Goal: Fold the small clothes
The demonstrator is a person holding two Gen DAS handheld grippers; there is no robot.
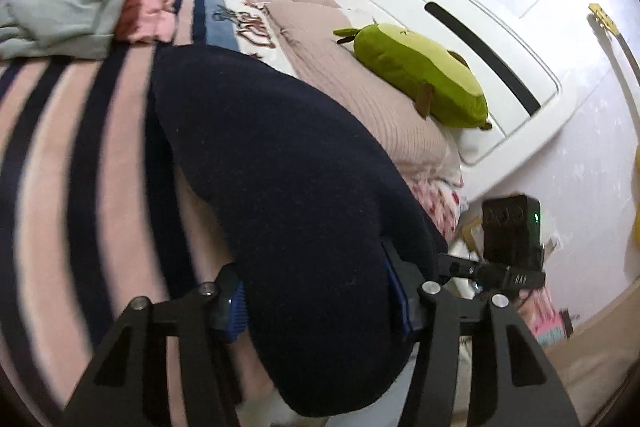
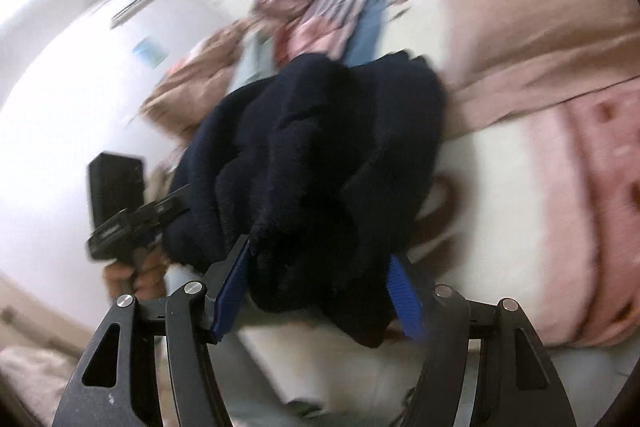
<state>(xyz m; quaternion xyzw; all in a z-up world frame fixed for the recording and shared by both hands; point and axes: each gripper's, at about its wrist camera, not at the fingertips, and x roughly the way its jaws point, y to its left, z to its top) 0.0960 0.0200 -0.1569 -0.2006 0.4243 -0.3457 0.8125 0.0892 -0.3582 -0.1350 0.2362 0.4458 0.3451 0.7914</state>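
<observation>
A dark navy fleece garment hangs bunched over the striped bed cover. In the left wrist view it fills the whole gap of my left gripper, and both blue pads press against its sides. In the right wrist view the same navy garment is gathered in thick folds between the blue pads of my right gripper, which is shut on its lower edge. Each gripper shows in the other's view: the right one at the right, the left one at the left, held by a hand.
A green avocado plush lies on the pink pillow by the white headboard. A grey-green folded cloth sits on the bed's far left. More clothes are piled behind. The right wrist view is blurred.
</observation>
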